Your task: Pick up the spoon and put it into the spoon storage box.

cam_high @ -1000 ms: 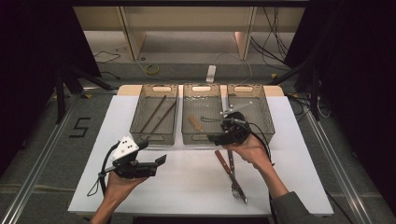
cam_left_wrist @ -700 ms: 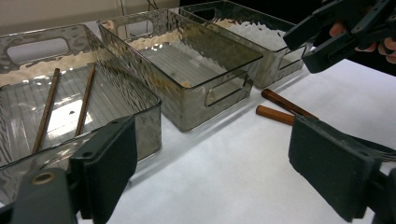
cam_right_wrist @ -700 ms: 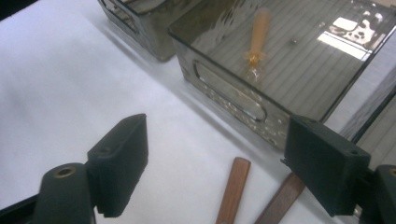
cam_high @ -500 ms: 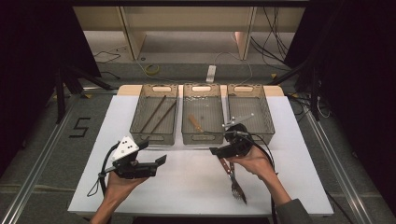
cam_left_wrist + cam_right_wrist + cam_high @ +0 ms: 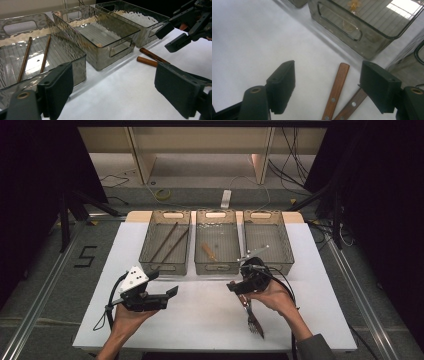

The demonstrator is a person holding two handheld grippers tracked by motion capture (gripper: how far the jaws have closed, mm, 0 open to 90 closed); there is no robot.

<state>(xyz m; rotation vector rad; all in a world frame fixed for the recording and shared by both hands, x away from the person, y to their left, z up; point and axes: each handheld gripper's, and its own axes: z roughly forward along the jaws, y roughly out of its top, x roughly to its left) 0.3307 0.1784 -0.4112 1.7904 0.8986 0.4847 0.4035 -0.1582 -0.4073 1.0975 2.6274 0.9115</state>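
Two wooden-handled utensils lie on the white table just in front of the bins, one of them a fork [image 5: 254, 321] with its tines toward the near edge. In the right gripper view their handles [image 5: 336, 90] lie side by side on the table. My right gripper [image 5: 239, 285] hovers over the handle ends. Its jaws have just been closing a little and stand open. One handle lies below the gap [image 5: 331, 85], and the pads do not touch it. My left gripper [image 5: 162, 284] is held open at the left with nothing in its jaws [image 5: 115, 92].
Three clear bins stand in a row at the back. The left bin [image 5: 145, 251] holds two brown sticks [image 5: 167, 242]. The middle bin [image 5: 216, 266] holds a wooden-handled piece [image 5: 208, 252]. The right bin [image 5: 286, 255] holds a thin silver item [image 5: 252, 252]. Bare white tabletop lies between the hands.
My right gripper has come away from the front of the middle bin, down and toward the near side, and now sits over the wooden handles. The left gripper has stayed put.
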